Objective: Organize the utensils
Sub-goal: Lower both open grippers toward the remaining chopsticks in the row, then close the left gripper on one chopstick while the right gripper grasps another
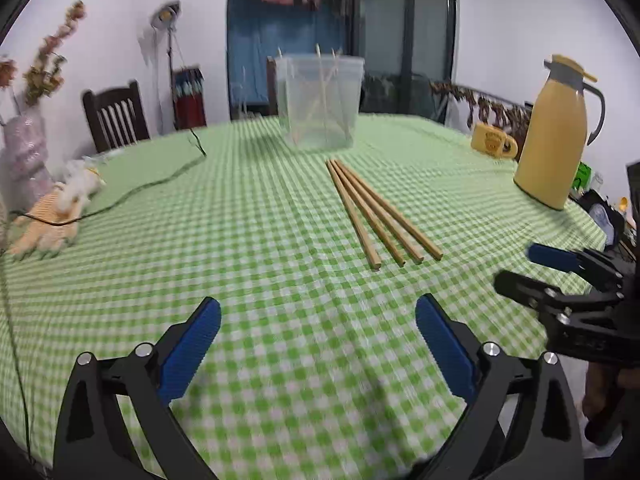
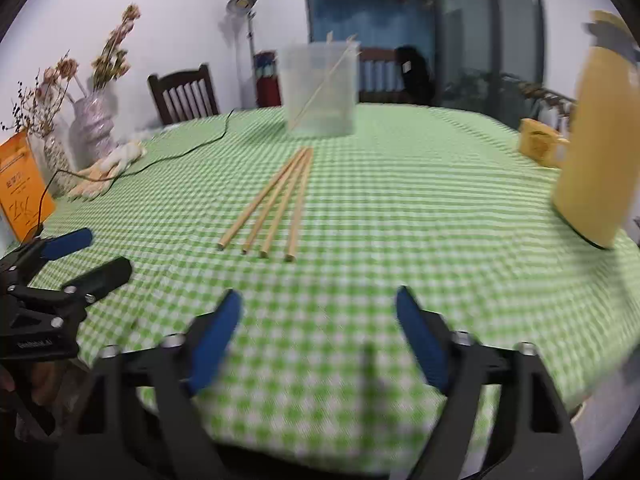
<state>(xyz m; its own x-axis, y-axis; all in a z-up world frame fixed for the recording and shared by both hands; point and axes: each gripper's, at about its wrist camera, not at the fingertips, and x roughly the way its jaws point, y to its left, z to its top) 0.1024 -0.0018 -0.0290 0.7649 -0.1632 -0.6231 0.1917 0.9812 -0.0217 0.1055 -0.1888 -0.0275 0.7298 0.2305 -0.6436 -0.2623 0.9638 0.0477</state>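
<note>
While spread wide, both tools point(image 1: 318, 316) point(image 2: 318, 310) hover near chopsticks point(image 1: 380, 212).

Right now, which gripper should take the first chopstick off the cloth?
Right, probably. In its own view the four chopsticks lie almost dead ahead of the open right gripper. For the open left gripper they sit off to the right. Both are empty; the margin is small.

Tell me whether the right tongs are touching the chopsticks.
Apart. The right wrist view shows the open right tongs short of the four chopsticks, with bare checked tablecloth between.
</note>
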